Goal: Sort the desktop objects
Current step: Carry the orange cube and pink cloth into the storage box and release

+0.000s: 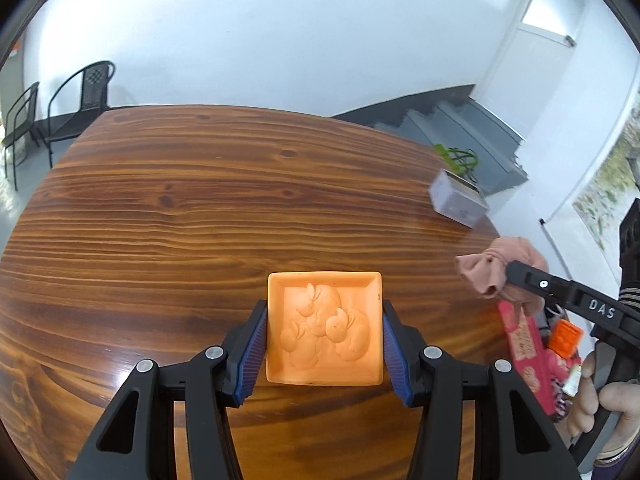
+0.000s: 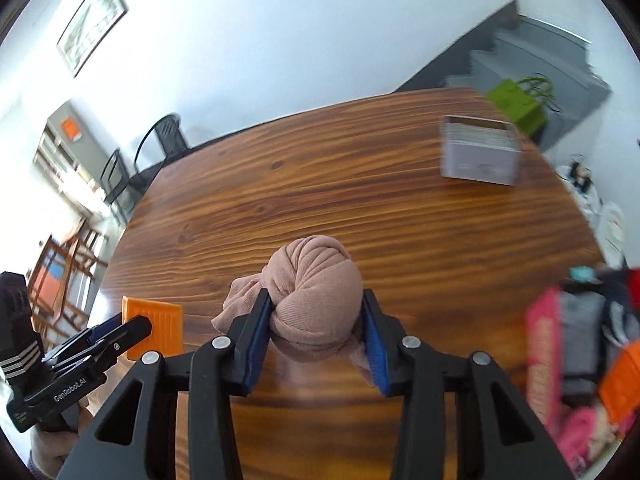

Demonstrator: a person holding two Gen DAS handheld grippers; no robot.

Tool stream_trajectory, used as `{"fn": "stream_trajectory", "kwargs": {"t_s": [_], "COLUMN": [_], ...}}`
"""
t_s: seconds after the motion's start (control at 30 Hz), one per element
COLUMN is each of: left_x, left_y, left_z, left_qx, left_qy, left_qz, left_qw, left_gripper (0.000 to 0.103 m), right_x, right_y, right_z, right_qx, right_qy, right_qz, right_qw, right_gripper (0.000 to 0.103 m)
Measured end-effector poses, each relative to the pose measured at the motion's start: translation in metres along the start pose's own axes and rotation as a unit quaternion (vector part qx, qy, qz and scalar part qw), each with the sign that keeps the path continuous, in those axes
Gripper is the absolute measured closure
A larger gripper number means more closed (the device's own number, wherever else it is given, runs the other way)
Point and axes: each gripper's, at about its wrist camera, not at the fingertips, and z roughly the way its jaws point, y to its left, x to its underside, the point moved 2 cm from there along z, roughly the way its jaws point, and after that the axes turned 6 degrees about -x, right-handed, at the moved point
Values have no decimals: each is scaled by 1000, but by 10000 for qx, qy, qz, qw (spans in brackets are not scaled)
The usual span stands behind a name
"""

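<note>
Both grippers loaded over the wooden table — one item each.

The left gripper [image 1: 324,344] has its blue pads closed against the two side edges of the orange square dish [image 1: 324,328], a flat grip that keeps the embossed face level and up. The right gripper [image 2: 316,340] squeezes the knotted pink cloth bundle [image 2: 316,300] at its widest part, so the soft roll cannot slip. Both seem carried above the table [image 1: 200,208], apart from the mixed pile [image 2: 580,360] at its right edge — probably to separate kinds. A grey box [image 2: 480,156] sits near the far right corner.
</note>
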Motion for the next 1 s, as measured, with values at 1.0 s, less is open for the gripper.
{"fn": "stream_trajectory", "kwargs": {"t_s": [1.0], "left_x": [44], "left_y": [-332], "left_z": [38], "left_qx": [1235], "left_qy": [379], "left_qz": [1492], "left_qw": [9803], "left_gripper": [49], "right_x": [108], "right_y": [-192], "right_z": [-227], "right_qx": [843], "right_qy": [-791], "right_qz": [983], "right_qw": [9884], "right_gripper": [57]}}
